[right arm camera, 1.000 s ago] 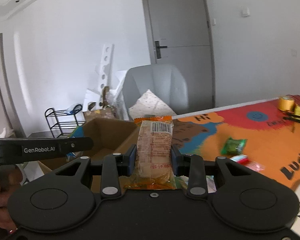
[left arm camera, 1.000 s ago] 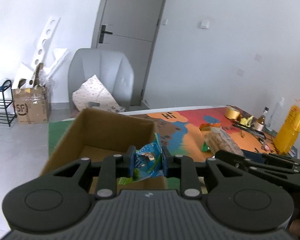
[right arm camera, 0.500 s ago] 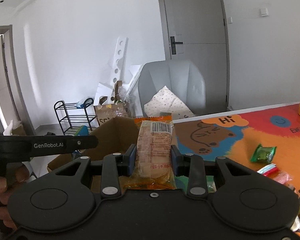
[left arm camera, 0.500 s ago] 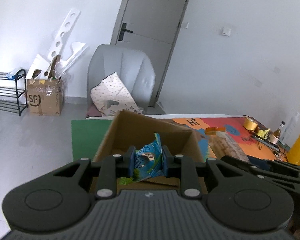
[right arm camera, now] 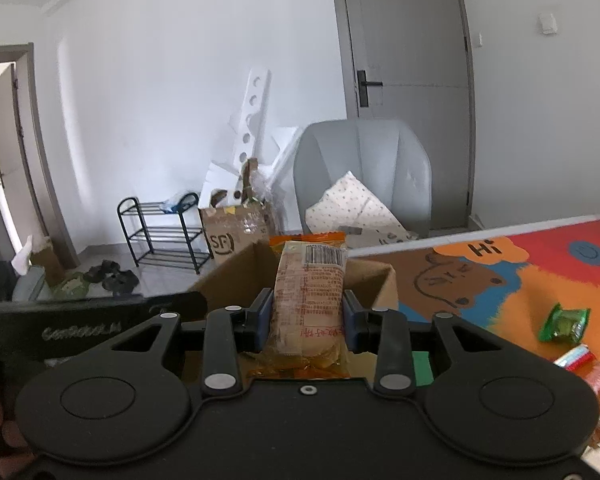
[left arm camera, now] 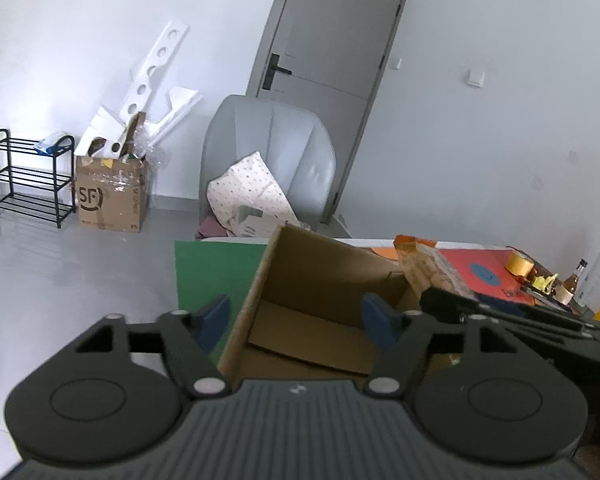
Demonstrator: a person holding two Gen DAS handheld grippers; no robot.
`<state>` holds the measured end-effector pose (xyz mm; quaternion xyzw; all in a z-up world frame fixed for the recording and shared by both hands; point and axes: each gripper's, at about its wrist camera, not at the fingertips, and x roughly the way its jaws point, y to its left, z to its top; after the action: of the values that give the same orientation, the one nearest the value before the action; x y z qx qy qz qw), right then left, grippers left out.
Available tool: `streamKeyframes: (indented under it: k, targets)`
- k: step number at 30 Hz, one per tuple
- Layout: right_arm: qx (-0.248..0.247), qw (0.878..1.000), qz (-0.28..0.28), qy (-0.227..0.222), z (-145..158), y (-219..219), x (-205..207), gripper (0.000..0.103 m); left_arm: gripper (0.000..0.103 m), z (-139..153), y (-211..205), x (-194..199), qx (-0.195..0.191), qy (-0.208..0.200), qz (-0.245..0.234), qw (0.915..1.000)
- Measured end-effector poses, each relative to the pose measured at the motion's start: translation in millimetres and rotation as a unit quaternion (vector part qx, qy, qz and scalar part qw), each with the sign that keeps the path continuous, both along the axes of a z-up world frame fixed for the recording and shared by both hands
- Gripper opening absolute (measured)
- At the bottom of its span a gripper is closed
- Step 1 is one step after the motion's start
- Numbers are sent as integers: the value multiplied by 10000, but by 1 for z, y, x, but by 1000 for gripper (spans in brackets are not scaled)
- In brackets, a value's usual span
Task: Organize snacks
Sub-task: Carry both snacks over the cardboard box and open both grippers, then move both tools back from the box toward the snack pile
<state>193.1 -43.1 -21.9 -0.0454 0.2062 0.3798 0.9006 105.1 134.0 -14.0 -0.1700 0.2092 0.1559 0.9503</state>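
Left tongs [left arm camera: 296, 316]: my blue pads stand wide apart with nothing between them, poised over the near left rim of the cardboard box.
Right tongs [right arm camera: 305, 314]: clamped on the orange snack pack, my pads pressing its two long sides.
Orange snack pack [right arm camera: 310, 300]: upright in my right tongs, barcode end up, above the box opening; from the left wrist view it shows at the box's right wall [left arm camera: 428, 268].
Cardboard box [left arm camera: 320, 280]: open, flaps up, standing at the desk's far left corner, partly on the green sheet; I can see bare brown floor and a loose inner flap, and cannot tell what else lies in it.
Green sheet [left arm camera: 216, 268]: flat under the box, reaching to the desk's left edge.
Desk [right arm camera: 512, 288]: covered by a colourful mat with "Hi" printed near its far edge.
Green packet [right arm camera: 565, 322]: lying on the mat toward the desk's right side, well apart from the box.
Pink-striped packet [right arm camera: 576, 356]: just beside the green one, nearer me.
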Motion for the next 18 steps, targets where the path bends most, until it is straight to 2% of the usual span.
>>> streamKeyframes:
  k: [2, 4, 8, 11, 18]
  targets:
    - [16, 9999, -95, -45, 0, -1, 0, 61, 80, 0, 0, -3, 16, 12, 77, 10000]
    - [34, 9998, -199, -37, -1, -5, 1, 70, 88, 0, 0, -5, 33, 14, 135, 9999]
    - [86, 9993, -371, 41, -1, -19, 0, 88, 96, -2, -6, -2, 153, 130, 295, 9994]
    - [45, 9987, -496, 74, -3, -31, -1, 95, 97, -4, -14, 3, 180, 294, 241, 9991]
    - [-9, 9960, -839, 316, -6, -66, 1, 98, 103, -2, -35, 6, 364, 249, 68, 9990]
